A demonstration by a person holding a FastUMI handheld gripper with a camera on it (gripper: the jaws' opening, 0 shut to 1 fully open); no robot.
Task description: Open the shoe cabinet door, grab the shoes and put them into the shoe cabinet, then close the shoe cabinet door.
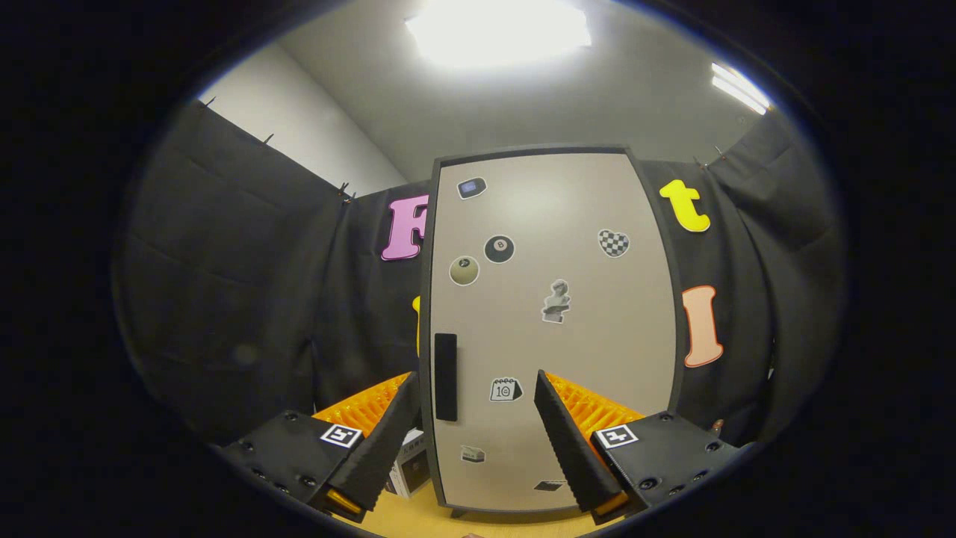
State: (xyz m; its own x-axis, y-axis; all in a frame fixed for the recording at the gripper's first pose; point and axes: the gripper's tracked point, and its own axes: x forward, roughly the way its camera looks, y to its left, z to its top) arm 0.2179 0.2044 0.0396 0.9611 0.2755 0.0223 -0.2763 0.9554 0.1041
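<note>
The shoe cabinet (590,299) stands upright straight ahead, beyond the fingers, its pale door shut and dotted with several small stickers. A dark vertical handle (445,376) sits near the door's left edge, low down. My gripper (476,385) is open, with nothing between its fingers. The left fingertip (407,388) lies just left of the handle and the right fingertip (544,382) overlaps the door's lower middle. The fingers look apart from the door. The cabinet rests on a wooden tabletop (418,519).
A small white box (409,467) stands on the tabletop just left of the cabinet's base, behind the left finger. Black cloth walls close in on both sides and behind the cabinet. Ceiling lights glare above.
</note>
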